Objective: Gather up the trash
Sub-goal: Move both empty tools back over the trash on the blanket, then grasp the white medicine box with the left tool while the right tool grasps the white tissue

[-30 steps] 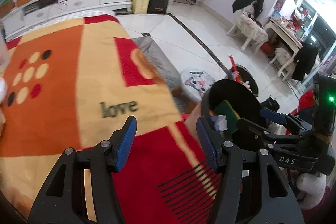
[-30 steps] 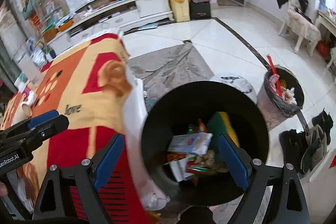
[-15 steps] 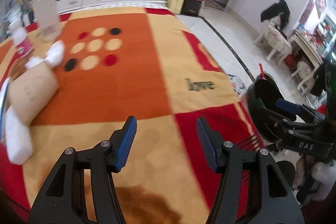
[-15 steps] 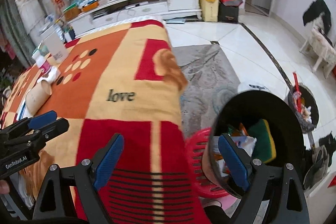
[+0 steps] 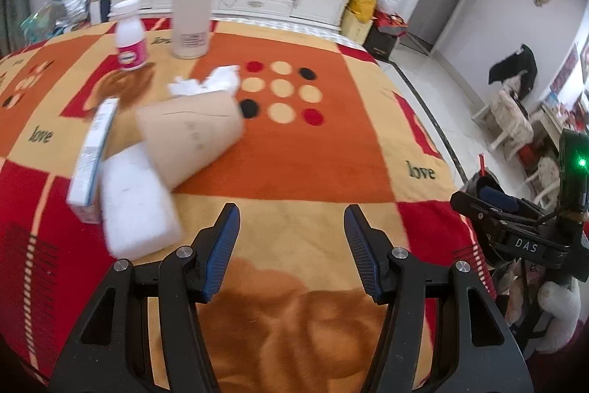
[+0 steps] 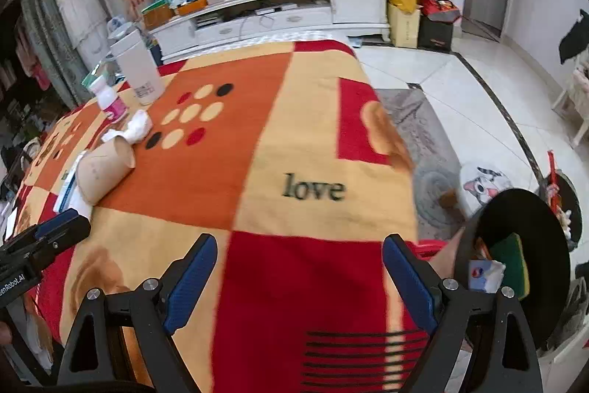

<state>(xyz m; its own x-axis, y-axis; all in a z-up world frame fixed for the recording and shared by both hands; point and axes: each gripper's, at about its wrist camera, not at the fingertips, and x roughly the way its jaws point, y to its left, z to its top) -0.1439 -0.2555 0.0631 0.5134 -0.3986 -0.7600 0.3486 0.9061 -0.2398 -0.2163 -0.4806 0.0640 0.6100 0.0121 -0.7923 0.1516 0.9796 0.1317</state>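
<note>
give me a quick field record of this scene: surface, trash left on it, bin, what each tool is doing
surface: patterned blanket over the table
trash on it: paper cup on its side, crumpled tissue, white foam block, slim carton
standing items: white tumbler, small pink-label bottle
bin: black bin beside the table, sponge and wrappers inside
left tool: open, empty
right tool: open, empty

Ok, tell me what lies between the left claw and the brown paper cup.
Only bare blanket. In the left wrist view the open left claw hovers clear of the tipped brown paper cup; a white foam block lies just left of that stretch.
</note>
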